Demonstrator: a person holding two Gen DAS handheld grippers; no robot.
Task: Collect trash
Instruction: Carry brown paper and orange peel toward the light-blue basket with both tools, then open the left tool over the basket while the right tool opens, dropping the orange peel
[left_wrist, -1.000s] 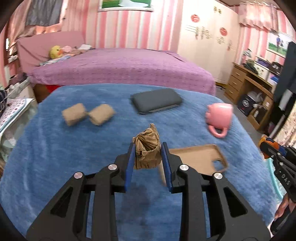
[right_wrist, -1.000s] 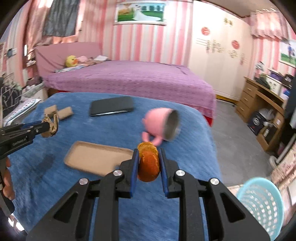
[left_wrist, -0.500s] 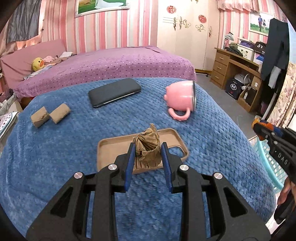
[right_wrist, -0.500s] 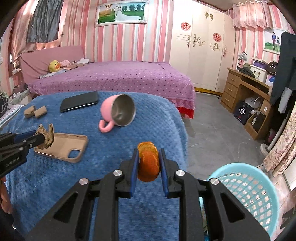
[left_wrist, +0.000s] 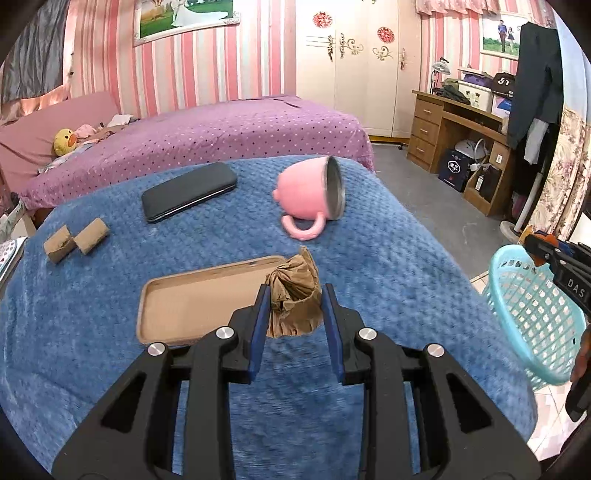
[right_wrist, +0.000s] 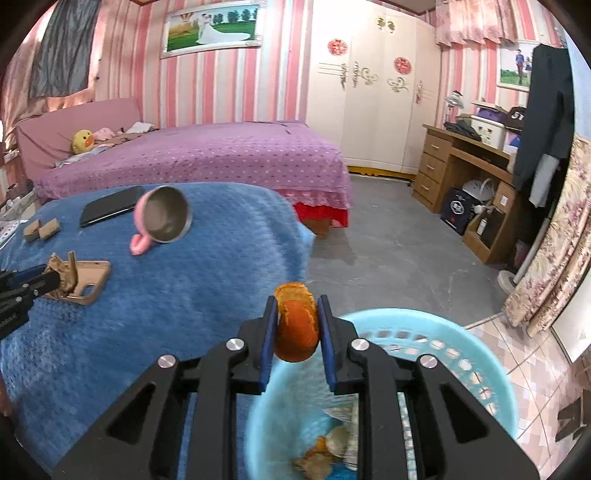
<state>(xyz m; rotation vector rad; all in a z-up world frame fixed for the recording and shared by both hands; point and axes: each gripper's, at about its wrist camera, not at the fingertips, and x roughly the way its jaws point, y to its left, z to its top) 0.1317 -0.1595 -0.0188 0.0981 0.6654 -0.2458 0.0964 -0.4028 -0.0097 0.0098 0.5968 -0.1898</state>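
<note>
My left gripper (left_wrist: 294, 302) is shut on a crumpled brown paper wad (left_wrist: 293, 295) and holds it above the blue blanket, over the near edge of a tan phone case (left_wrist: 199, 295). My right gripper (right_wrist: 296, 321) is shut on an orange peel (right_wrist: 296, 328) and holds it over the near rim of a light blue basket (right_wrist: 476, 365) on the floor. The basket holds some scraps and also shows in the left wrist view (left_wrist: 532, 317) at the right. The left gripper shows in the right wrist view (right_wrist: 55, 278) at the far left.
On the blue blanket (left_wrist: 388, 258) lie a tipped pink mug (left_wrist: 312, 194), a black phone (left_wrist: 188, 192) and two brown cardboard rolls (left_wrist: 75, 240). A purple bed (right_wrist: 207, 155) stands behind. A wooden desk (right_wrist: 461, 162) and a floral curtain (right_wrist: 554, 236) stand at the right.
Both grippers have swung to the right with their loads. The right gripper has left the blanket's edge and now hangs over the basket. The left gripper has moved toward the blanket's right side.
</note>
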